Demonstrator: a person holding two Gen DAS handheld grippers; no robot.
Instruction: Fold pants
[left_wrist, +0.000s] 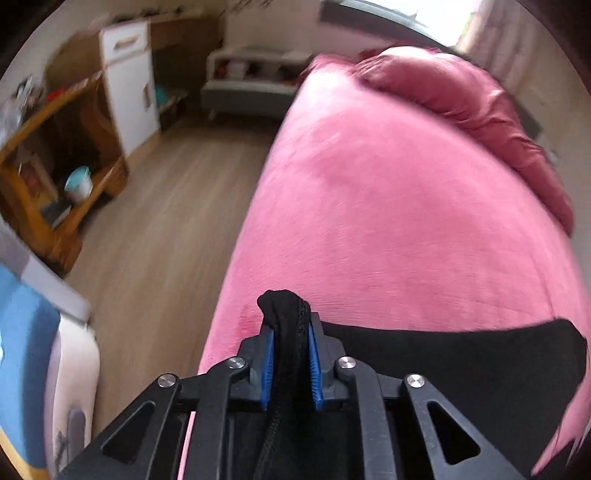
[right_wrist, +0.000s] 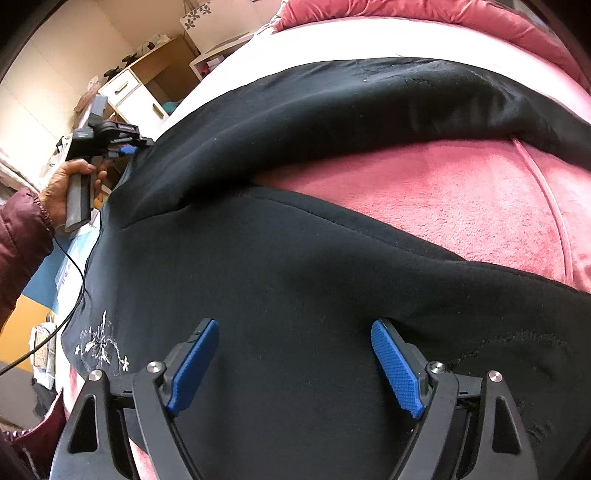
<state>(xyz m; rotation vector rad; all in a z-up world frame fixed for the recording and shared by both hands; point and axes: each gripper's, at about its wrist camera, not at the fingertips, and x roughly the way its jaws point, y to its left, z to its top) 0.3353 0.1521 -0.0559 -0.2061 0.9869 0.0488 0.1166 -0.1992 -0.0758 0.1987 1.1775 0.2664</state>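
The pants (right_wrist: 295, 280) are black, of a soft, thick knit, and lie spread across the pink-covered bed (right_wrist: 461, 206). One leg runs along the near side and the other arcs across farther up the bed, the two parting to leave a wedge of pink cover bare between them. A small pale floral embroidery (right_wrist: 101, 345) marks the cloth near the bed's left edge. At that edge a stitched hem of the pants (left_wrist: 288, 332) is bunched up and raised, with the rest trailing flat over the cover toward the right.
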